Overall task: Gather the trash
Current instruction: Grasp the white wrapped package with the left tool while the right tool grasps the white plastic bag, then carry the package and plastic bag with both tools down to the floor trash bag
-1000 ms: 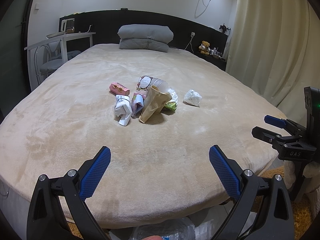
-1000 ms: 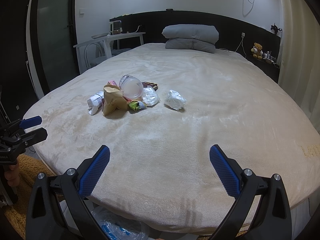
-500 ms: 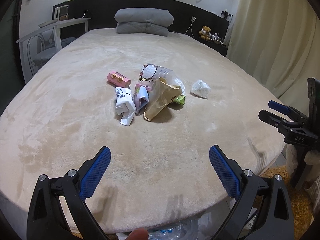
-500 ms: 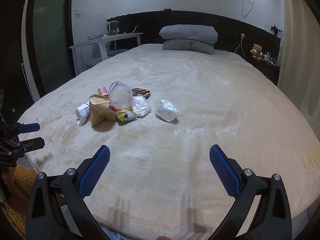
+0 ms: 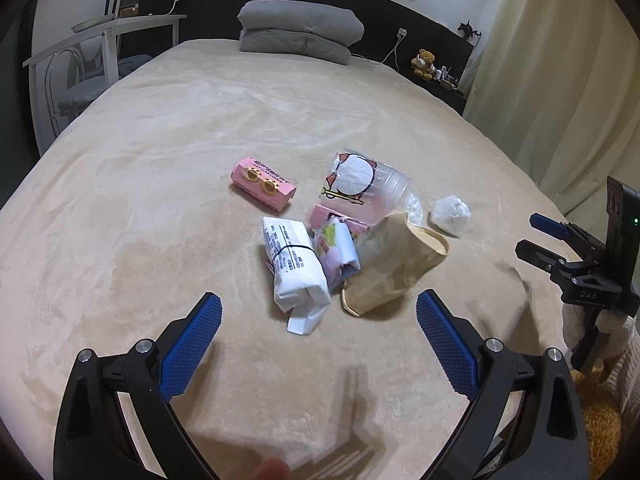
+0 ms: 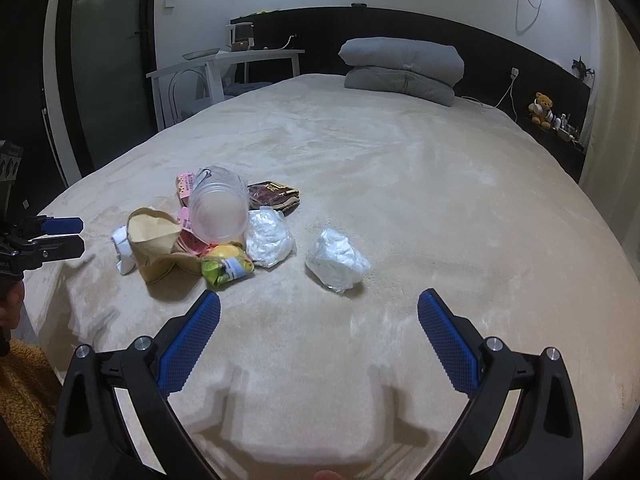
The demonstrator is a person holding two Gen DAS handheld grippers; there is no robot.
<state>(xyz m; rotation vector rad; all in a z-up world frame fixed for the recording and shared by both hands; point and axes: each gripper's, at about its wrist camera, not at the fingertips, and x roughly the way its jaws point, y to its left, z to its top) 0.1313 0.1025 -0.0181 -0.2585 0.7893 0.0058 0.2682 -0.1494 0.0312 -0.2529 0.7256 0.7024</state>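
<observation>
Here both the left gripper [image 5: 318,314] and right gripper [image 6: 319,312] hover with jaws wide apart and empty, near the trash pile [image 5: 340,236] heaped mid-bed [image 5: 160,184], probably lined up to grab the white wrapped packet [image 5: 296,268] and crumpled tissue [image 6: 338,260].

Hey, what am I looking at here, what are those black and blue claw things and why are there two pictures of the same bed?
Those are two handheld grippers, one in each of a person's hands, each with its own camera looking along its fingers. One picture is from the left gripper, the other from the right gripper. Both are open and hold nothing. On the bed lies a pile of trash: a brown paper bag, a clear plastic cup, a pink box, a white packet and a crumpled white wad.
</observation>
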